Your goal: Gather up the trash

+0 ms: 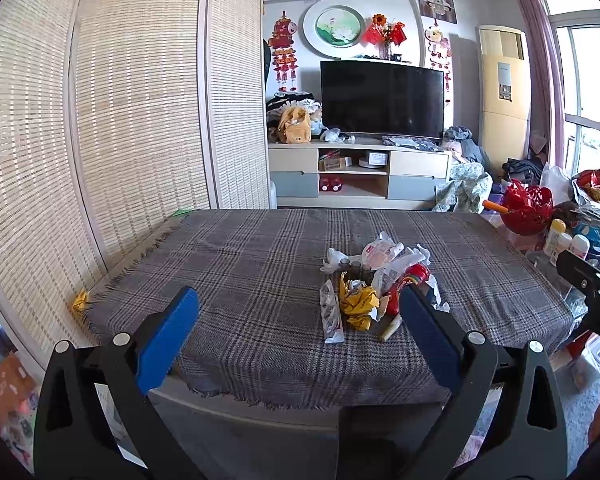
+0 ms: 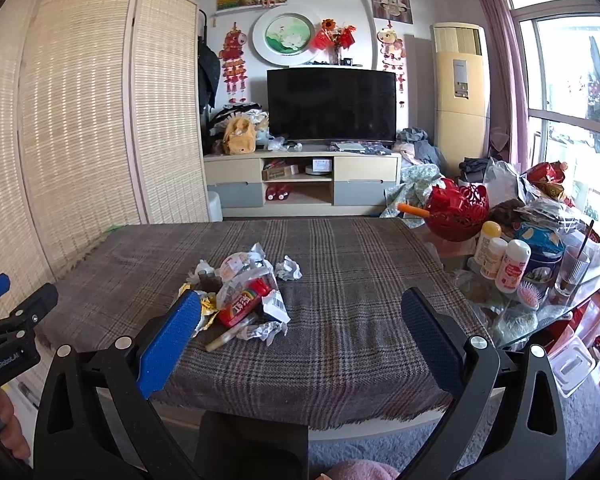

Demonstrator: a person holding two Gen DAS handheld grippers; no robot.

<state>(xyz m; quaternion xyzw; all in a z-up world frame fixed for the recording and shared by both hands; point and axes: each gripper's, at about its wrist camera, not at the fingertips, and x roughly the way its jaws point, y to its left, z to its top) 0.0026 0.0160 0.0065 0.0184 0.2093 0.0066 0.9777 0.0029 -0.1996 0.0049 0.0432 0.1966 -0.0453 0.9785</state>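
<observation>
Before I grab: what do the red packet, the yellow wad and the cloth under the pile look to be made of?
Red packet: looks like glossy plastic film, since it shines and carries print. Yellow wad: probably paper or a thin wrapper, matte and sharply creased; I can't tell which. Cloth: woven plaid fabric, matte, with a frayed fringe along its edge. Both hand-held grippers are open.

table, plaid cloth, trash pile
</observation>
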